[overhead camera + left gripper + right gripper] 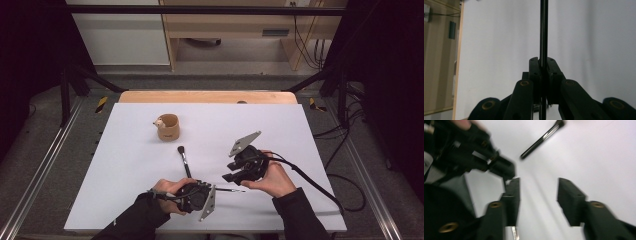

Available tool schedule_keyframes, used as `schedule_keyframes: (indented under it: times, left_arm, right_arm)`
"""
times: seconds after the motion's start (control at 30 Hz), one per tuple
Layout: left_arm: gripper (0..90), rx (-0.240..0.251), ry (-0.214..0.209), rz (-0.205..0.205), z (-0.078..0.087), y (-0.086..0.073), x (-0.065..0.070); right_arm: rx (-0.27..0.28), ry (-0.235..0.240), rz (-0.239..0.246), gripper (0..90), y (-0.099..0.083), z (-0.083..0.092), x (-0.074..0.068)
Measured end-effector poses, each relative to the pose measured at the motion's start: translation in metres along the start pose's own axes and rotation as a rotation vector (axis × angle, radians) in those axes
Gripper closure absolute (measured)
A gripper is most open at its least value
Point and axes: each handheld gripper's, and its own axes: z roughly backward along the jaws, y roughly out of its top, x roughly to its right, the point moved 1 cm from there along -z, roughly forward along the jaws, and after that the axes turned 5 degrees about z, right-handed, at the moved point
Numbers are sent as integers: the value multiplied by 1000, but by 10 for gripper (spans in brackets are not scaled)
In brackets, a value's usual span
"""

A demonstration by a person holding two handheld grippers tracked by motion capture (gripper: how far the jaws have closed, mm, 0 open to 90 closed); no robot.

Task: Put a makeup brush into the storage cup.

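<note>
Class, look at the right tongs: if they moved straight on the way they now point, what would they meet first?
Probably the thin black rod clamped in the left tongs. The open right tongs aim down-left at it, with the white table just beneath. Depth is unclear, so they might hit the table first.

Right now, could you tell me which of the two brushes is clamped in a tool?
The thin dark brush, pinched in the shut left tool. The fluffy-headed brush lies free on the table near the cup.

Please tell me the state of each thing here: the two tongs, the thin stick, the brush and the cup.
Left tongs: shut on the stick.
Right tongs: open, nothing between the jaws.
Stick: thin, dark, clamped in the left tongs.
Brush: lying flat on the table, untouched.
Cup: upright.
</note>
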Motion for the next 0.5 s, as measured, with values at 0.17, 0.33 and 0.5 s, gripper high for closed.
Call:
schedule_keyframes:
  times: [0.17,0.33,0.5]
  left_arm:
    - [845,0,-7,61,1,-3,0]
    - [845,12,-22,140,4,-6,-3]
    - [845,36,-22,219,7,-10,-3]
  right_arm:
    - [112,-108,-38,358,-5,15,6]
    - [178,-140,-107,244,-15,23,11]
    - [234,-180,-144,178,-25,29,12]
